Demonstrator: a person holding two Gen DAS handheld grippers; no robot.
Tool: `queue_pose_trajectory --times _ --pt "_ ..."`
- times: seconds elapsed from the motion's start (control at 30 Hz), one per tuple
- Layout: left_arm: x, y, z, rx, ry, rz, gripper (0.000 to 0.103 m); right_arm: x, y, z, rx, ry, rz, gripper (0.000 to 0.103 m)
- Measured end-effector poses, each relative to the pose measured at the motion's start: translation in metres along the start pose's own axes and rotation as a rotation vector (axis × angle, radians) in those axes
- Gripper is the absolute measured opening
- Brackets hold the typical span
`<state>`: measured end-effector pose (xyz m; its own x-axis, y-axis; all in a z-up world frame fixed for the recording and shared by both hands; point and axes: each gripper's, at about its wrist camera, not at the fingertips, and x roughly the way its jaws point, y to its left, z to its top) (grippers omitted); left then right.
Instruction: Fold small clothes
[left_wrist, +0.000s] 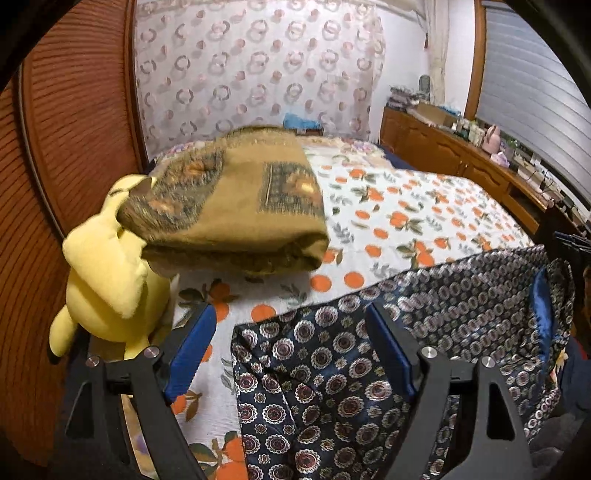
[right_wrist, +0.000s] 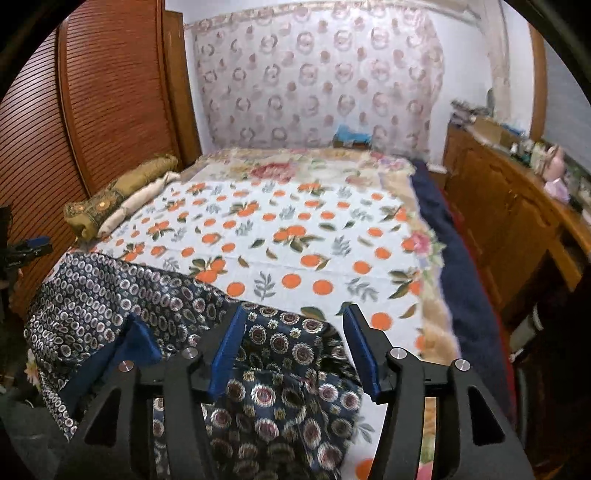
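Nearest the lenses: the dark navy satin garment with silver medallion print (left_wrist: 332, 373), lying rumpled at the near edge of the bed, on the white bedspread printed with oranges (left_wrist: 424, 218). The left hand-held gripper (left_wrist: 291, 350) stands released, jaws wide, with one corner of the cloth beneath the gap and nothing pinched. The right hand-held gripper (right_wrist: 295, 350) is likewise released, jaws apart above the garment's other end, pads clear of the fabric. A folded tan patterned blanket (left_wrist: 229, 206) and a yellow plush toy (left_wrist: 107, 266) sit beside it, well apart from the work. Judgement: a fold has been laid and let go. The next move calls for fresh pinches on two edges, taken evenly, as satin slips readily
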<state>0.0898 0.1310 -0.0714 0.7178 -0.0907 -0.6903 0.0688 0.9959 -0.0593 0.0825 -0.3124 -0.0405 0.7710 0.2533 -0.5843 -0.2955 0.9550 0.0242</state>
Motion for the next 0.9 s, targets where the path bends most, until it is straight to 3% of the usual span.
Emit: queue_pose_trajectory --times 0.1,0.33,0.63,0.73,0.8,0.83,0.9 --pt "0.019 0.006 -0.005 -0.02 0.067 0.026 0.083 0.021 -0.006 0.001 -0.003 0.049 -0.01 0.058" --pt "0.038 0.016 -0.014 -0.052 0.124 0.022 0.083 0.056 -0.018 0.0 0.041 0.156 -0.003 0.058" --pt "0.048 0.014 -0.017 -0.048 0.151 0.041 0.083 0.064 -0.01 -0.006 0.002 0.146 -0.048 0.058" --pt "0.049 0.013 -0.017 -0.049 0.154 0.045 0.083 0.064 0.0 -0.009 -0.034 0.144 -0.049 0.045" --pt "0.049 0.014 -0.015 -0.06 0.158 0.042 0.083 0.063 0.009 -0.011 -0.073 0.15 -0.027 0.02" --pt "0.049 0.014 -0.015 -0.058 0.159 0.037 0.082 0.06 0.014 -0.012 -0.087 0.153 -0.021 0.018" --pt "0.048 0.012 -0.014 -0.044 0.15 0.034 0.062 0.06 0.021 -0.013 -0.114 0.157 -0.023 0.011"
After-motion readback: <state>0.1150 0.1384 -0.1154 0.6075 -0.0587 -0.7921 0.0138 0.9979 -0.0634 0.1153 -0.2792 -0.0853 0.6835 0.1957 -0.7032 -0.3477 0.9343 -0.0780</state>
